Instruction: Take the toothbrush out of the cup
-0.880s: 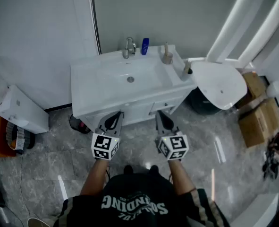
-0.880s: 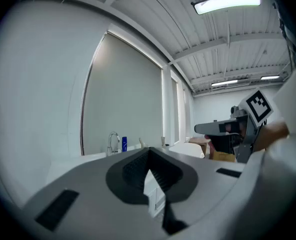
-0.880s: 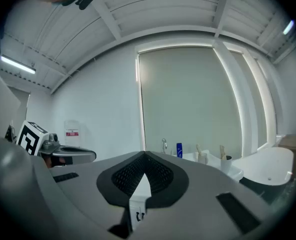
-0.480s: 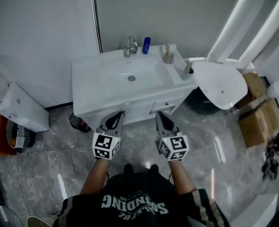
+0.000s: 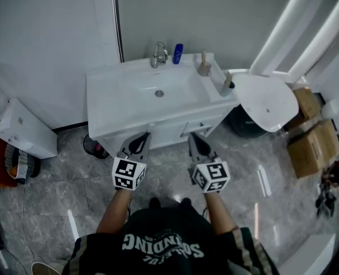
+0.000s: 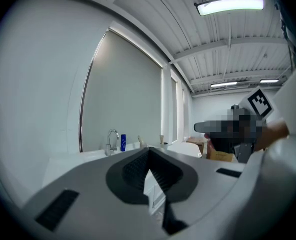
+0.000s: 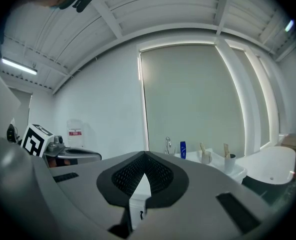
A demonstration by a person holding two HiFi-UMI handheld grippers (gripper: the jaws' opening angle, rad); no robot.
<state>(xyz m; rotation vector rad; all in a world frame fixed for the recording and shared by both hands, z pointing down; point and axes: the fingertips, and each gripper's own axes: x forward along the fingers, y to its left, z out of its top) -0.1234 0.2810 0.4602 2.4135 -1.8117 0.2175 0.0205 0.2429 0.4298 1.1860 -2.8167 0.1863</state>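
A white washbasin (image 5: pixel 103 110) is seen in the upper middle of the head view, with a drain (image 5: pixel 159 93) at its centre. A chrome tap (image 5: pixel 159 55) is mounted at its back edge, and a blue bottle (image 5: pixel 177 54) is stood just right of it. A white tub (image 5: pixel 267 102) is seen right of the washbasin. Cardboard boxes (image 5: pixel 307 148) are stacked at the right edge on the grey marble floor (image 5: pixel 54 191).

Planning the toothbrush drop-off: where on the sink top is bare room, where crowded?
Bare: the sink top's left strip, between basin and left edge, and the basin itself around the drain. Crowded: the right rim holds the far cup and near cup; faucet and blue bottle stand at the back.
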